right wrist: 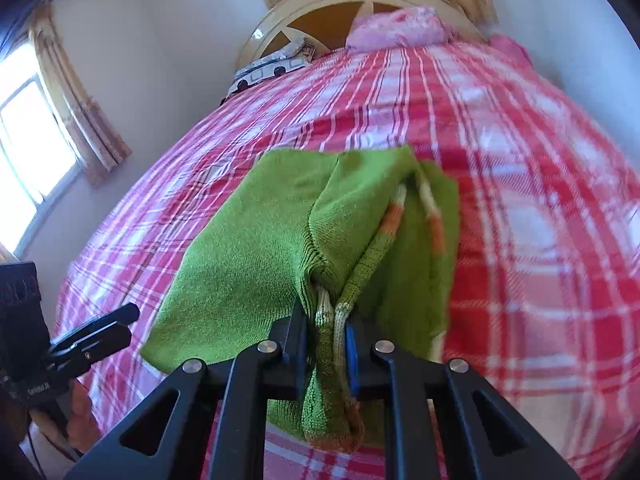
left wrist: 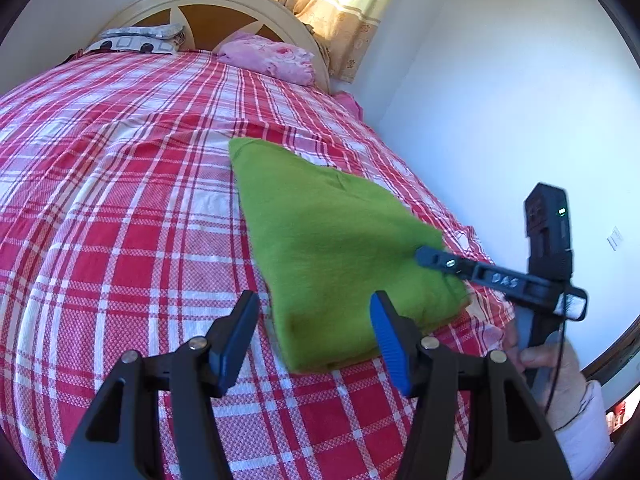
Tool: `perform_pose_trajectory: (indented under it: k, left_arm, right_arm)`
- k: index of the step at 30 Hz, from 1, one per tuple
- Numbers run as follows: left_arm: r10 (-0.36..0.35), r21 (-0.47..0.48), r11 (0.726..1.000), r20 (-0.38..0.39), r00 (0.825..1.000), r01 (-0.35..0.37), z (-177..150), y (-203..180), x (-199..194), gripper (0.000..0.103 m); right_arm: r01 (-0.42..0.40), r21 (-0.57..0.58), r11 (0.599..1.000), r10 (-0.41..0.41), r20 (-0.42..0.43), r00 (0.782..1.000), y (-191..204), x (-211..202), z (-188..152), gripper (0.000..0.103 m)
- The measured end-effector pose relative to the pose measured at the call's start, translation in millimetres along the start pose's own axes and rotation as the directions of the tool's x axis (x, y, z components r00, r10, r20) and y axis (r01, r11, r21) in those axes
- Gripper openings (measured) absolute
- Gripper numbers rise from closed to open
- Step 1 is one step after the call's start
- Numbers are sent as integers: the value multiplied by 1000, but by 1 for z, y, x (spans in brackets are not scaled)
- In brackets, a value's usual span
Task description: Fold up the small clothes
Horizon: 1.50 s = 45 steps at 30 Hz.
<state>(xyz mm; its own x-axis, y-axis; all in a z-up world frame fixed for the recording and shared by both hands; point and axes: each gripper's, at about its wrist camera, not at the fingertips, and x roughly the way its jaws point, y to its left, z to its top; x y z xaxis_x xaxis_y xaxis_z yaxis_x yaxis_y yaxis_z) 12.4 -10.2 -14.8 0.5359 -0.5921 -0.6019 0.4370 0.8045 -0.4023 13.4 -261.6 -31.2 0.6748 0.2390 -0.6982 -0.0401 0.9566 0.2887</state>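
Observation:
A green knitted garment [left wrist: 332,236] lies folded on the red plaid bedspread [left wrist: 120,200]. My left gripper [left wrist: 314,340] is open and empty, its blue pads just in front of the garment's near edge. My right gripper [right wrist: 326,340] is shut on the garment's [right wrist: 248,240] striped green, white and orange edge and lifts that part off the bed. The right gripper also shows in the left wrist view [left wrist: 430,256], at the garment's right side. The left gripper shows at the lower left of the right wrist view [right wrist: 120,320].
Pink pillow [left wrist: 268,58] and patterned pillows [left wrist: 136,40] lie at the headboard [left wrist: 208,8]. A white wall [left wrist: 500,120] runs along the bed's right side. A curtained window [right wrist: 36,148] is on the left in the right wrist view.

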Motion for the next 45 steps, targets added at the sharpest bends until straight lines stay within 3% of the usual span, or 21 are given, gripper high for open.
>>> perform_pose_trajectory:
  k: [4,6,8,10,11,14,16,19,21,24,25,27,29,31,32,37,40,42,45]
  left_arm:
    - [10,18,1000,-3,1000,-10,1,0,4,60]
    - [17,22,1000,-11,1000,-17,1,0,9,60]
    - [35,17,999,-26,999,-34,2,1,19,60]
    - [49,23,999,-41,998,-48,3,2,27,60]
    - [57,30,998,-41,998,-56,4,1,28,60]
    - [76,44,996,-18,997,-75,15,3,28,60]
    - [102,41,994,5,995,-103,24,4,30,60]
    - [178,27,984,24,984,-179,45,4,46,60]
    - [201,19,979,18,979,-202,59,1,64,60]
    - [221,12,975,-1,975,-221,70,-3,92,60]
    - [222,9,975,-11,975,-222,71,-3,100,62]
    - [235,12,972,-35,971,-235,68,-1,116,74]
    - [265,-11,964,-45,963,-266,62,6,127,92]
    - [245,-53,967,-83,966,-249,58,17,138,98]
    - [226,-75,970,-84,970,-233,58,21,138,98]
    - [268,-30,962,-91,959,-271,58,11,142,103]
    - [264,-36,963,-103,959,-269,60,13,132,103]
    - [259,-9,965,-89,962,-261,61,8,118,102]
    - [239,29,971,-62,969,-237,59,-2,91,102]
  right_arm:
    - [35,-2,999,-35,16,999,-13,-14,-1,14]
    - [85,-3,996,-85,-43,995,-25,0,-15,15]
    - [78,-1,997,-77,-68,995,-31,12,-29,15]
    - [69,-2,998,-69,-35,997,-31,8,-32,17]
    - [56,12,998,-56,-31,998,-32,4,-30,24]
    - [32,66,997,-32,-1,1000,-37,-13,-19,29]
    - [74,54,996,-79,102,992,-32,-33,-5,29]
    - [149,-22,989,-142,178,974,-12,-39,19,29]
    - [180,-64,982,-167,167,972,-2,-22,39,29]
    - [156,-92,983,-147,102,984,-1,23,67,29]
    - [163,-101,981,-155,84,984,-3,34,72,29]
    - [182,-116,976,-182,17,983,-14,67,78,29]
    - [188,-103,977,-194,-55,979,-34,97,72,30]
    - [155,-67,986,-157,-36,987,-43,99,74,30]
    - [152,-58,987,-155,-38,987,-44,98,76,30]
    - [225,-139,964,-229,-16,973,-33,105,79,31]
    - [216,-127,968,-221,-22,975,-35,102,82,31]
    - [246,-92,965,-244,26,969,-34,73,79,31]
    - [201,-76,977,-192,105,976,-23,27,64,31]
